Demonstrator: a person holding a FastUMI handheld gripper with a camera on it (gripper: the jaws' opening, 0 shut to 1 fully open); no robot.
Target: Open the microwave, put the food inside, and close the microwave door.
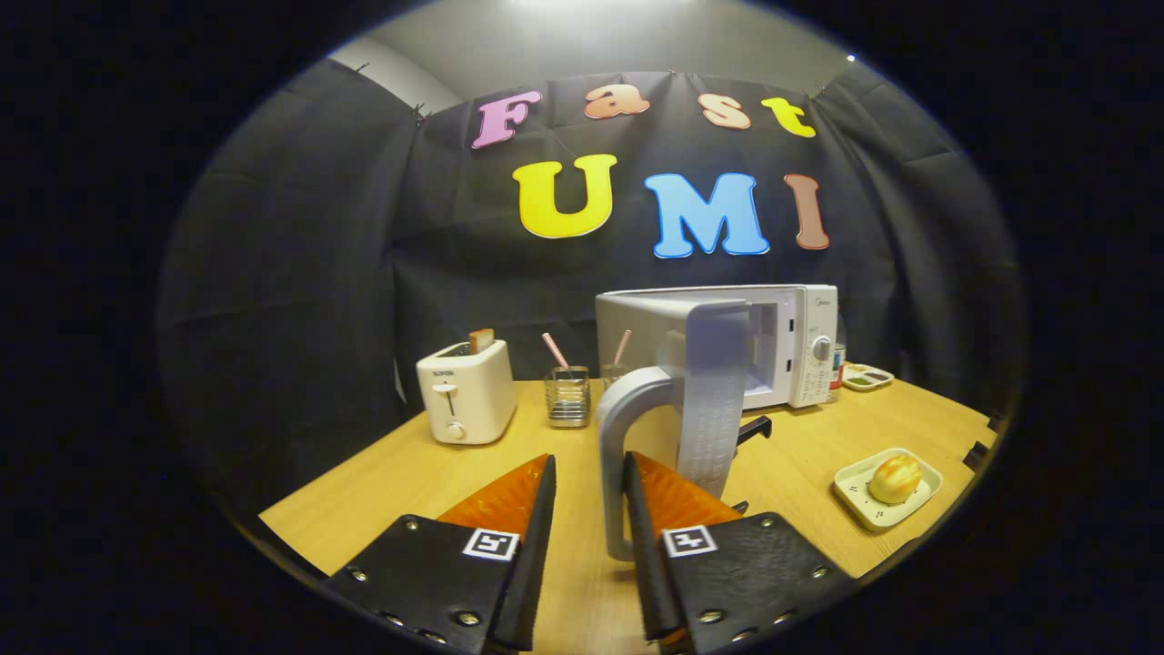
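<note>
The white microwave [800,346] stands at the back of the wooden table [391,482]. Its door [714,400] is swung wide open toward me, edge-on, so the cavity shows. The door's curved grey handle [611,428] sits between my fingers, close against the right one with a gap to the left one. My gripper [588,458] is open around the handle. The food, a round golden bun [896,478], lies on a small pale square plate [855,498] to the right of my fingers, near the table's right edge.
A white toaster [466,391] with a slice of toast stands at the back left. Beside it is a glass holder [568,396] with pink sticks. A small compartment tray [867,375] and a bottle [837,359] lie right of the microwave. A black piece [753,428] sits under the door.
</note>
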